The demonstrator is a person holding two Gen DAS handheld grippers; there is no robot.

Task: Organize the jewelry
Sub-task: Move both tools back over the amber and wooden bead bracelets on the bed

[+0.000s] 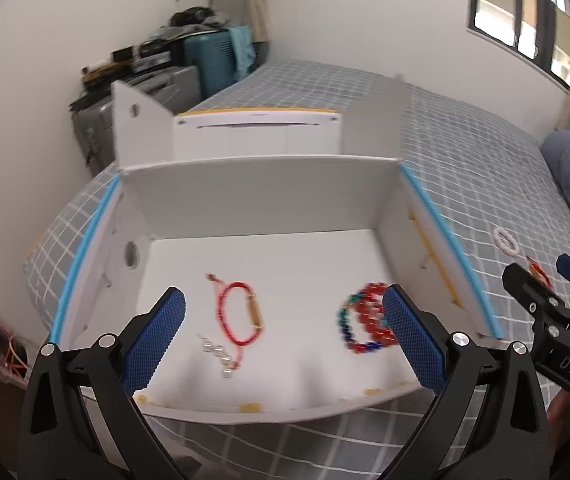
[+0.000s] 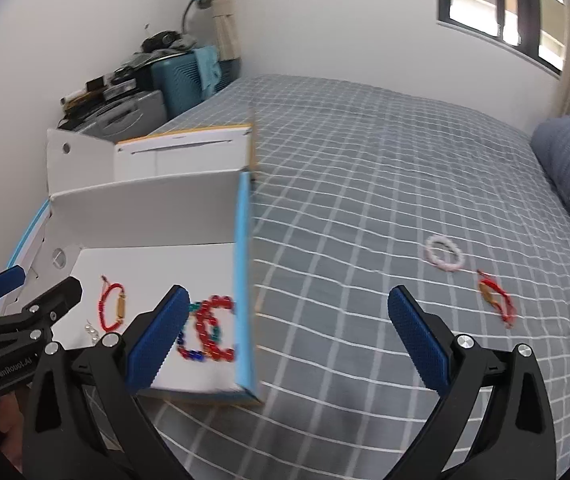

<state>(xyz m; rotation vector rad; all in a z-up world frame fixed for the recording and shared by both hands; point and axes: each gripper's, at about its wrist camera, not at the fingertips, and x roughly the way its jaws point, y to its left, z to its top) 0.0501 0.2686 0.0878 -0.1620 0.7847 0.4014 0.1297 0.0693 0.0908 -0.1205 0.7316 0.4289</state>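
Jewelry is split: 3 pieces lie in the white box (image 1: pixel 269 208), while a white bracelet (image 2: pixel 443 258) and red cord bracelet (image 2: pixel 497 304) wait on the bed (image 2: pixel 365 184), so the empty, wide-open right gripper (image 2: pixel 289 336) should descend squarely over 1.

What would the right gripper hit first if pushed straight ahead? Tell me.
Likely only the checked bedspread. The right gripper points past the box wall; the white bracelet lies right of that line. Depth unclear.
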